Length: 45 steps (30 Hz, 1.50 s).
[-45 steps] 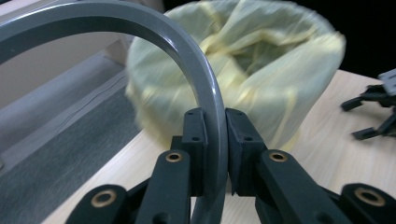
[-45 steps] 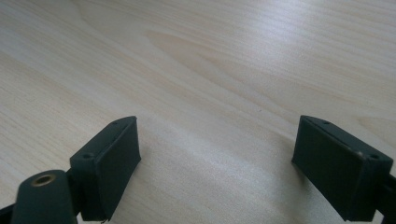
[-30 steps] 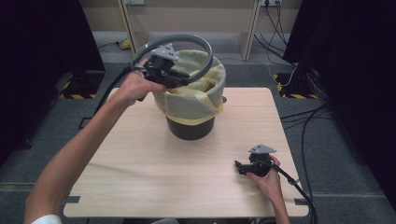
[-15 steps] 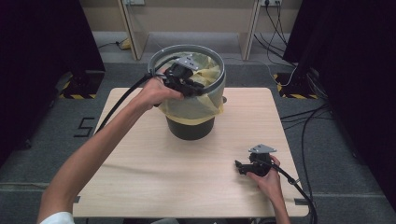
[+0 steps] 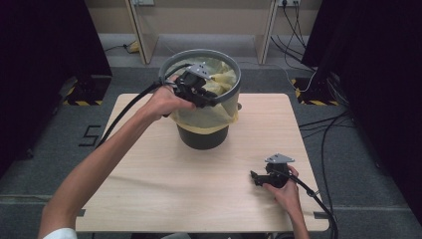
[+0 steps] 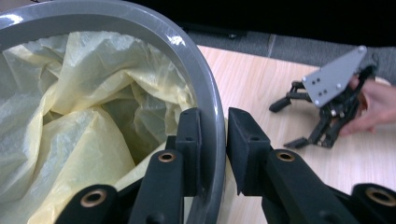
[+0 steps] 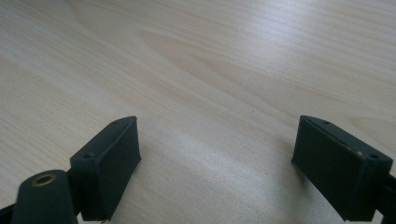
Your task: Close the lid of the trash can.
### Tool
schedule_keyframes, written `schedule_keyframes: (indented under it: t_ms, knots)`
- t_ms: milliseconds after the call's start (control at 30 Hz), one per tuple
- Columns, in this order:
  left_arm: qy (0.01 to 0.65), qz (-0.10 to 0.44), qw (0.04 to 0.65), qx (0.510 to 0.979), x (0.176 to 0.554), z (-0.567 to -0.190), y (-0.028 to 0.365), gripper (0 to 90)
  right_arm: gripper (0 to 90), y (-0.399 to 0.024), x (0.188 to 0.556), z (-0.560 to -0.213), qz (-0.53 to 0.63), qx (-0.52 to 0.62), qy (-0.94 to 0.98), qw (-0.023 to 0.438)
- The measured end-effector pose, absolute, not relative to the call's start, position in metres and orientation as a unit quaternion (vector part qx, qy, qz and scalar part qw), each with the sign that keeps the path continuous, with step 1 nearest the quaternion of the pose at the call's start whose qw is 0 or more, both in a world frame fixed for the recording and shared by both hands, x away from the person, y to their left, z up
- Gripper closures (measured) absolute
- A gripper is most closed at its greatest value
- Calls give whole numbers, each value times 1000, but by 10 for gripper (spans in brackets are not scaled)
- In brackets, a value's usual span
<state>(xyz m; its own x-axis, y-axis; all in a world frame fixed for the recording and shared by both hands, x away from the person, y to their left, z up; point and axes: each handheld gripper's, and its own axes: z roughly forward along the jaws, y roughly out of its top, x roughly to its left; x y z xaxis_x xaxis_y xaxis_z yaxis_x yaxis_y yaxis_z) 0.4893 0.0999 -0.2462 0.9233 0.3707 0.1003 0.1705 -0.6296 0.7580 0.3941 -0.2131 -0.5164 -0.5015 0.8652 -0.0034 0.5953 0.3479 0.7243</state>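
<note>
A grey retaining ring (image 5: 199,56) is lowered over the yellow-bagged bin (image 5: 203,134) at the table's far edge, straddled by the left gripper (image 6: 212,140), whose jaws have just been opening with one pad inside the ring and a gap at the outer. The right gripper (image 5: 256,178) is rested open on the table (image 5: 149,179). Next, the ring likely needs pressing down evenly.

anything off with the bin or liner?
The grey ring sits tilted above the bin rather than seated on it, with the left gripper straddling its rim. The yellow liner is crumpled and hangs unevenly over the outside.

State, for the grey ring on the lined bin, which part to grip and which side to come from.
Grip the grey ring by its thin band on the near-left arc, coming from above, one jaw inside against the yellow bag, one outside. The left gripper straddles it this way.
</note>
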Motion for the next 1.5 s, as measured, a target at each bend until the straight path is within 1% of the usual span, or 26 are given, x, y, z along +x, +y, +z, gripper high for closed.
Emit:
schedule_keyframes:
  t_ms: [167, 200, 300, 367, 433, 500, 600, 633, 700, 767, 867, 900, 1100, 1200, 1333, 1400, 1500]
  knots:
    - [144, 121, 408, 894, 485, -247, 101, 664, 158, -213, 394, -516, 341, 461, 795, 198]
    - [145, 118, 414, 891, 485, -246, 101, 639, 161, -213, 394, -516, 342, 461, 794, 198]
    - [143, 120, 430, 883, 480, -239, 107, 516, 206, -216, 396, -512, 354, 462, 791, 188]
    - [148, 131, 442, 875, 477, -233, 114, 458, 212, -220, 399, -501, 376, 459, 782, 191]
    - [158, 145, 454, 865, 476, -226, 124, 428, 203, -224, 404, -481, 396, 459, 768, 208]
    - [177, 156, 475, 848, 477, -220, 136, 415, 201, -227, 413, -456, 414, 455, 755, 225]
    - [209, 172, 494, 826, 484, -218, 161, 394, 200, -230, 431, -429, 434, 454, 743, 233]
    - [235, 169, 509, 811, 489, -219, 172, 382, 200, -231, 438, -420, 437, 452, 741, 236]
    - [267, 172, 527, 788, 496, -223, 191, 368, 200, -231, 451, -402, 445, 454, 733, 240]
    - [296, 194, 533, 768, 505, -230, 211, 361, 201, -228, 462, -385, 454, 452, 728, 246]
    - [342, 205, 539, 742, 520, -243, 237, 334, 203, -221, 476, -360, 465, 441, 725, 252]
    - [350, 204, 541, 737, 523, -247, 241, 324, 205, -216, 483, -346, 472, 436, 722, 255]
    - [390, 208, 543, 714, 540, -268, 260, 313, 210, -198, 505, -293, 501, 415, 708, 274]
    - [395, 209, 540, 713, 544, -276, 262, 310, 212, -186, 512, -269, 519, 402, 702, 276]
    - [399, 203, 545, 709, 547, -281, 261, 303, 216, -165, 519, -253, 531, 383, 707, 267]
    - [399, 201, 547, 708, 548, -282, 260, 304, 217, -154, 524, -255, 529, 378, 714, 259]
    - [394, 198, 549, 710, 548, -284, 258, 303, 219, -141, 532, -267, 513, 376, 729, 251]
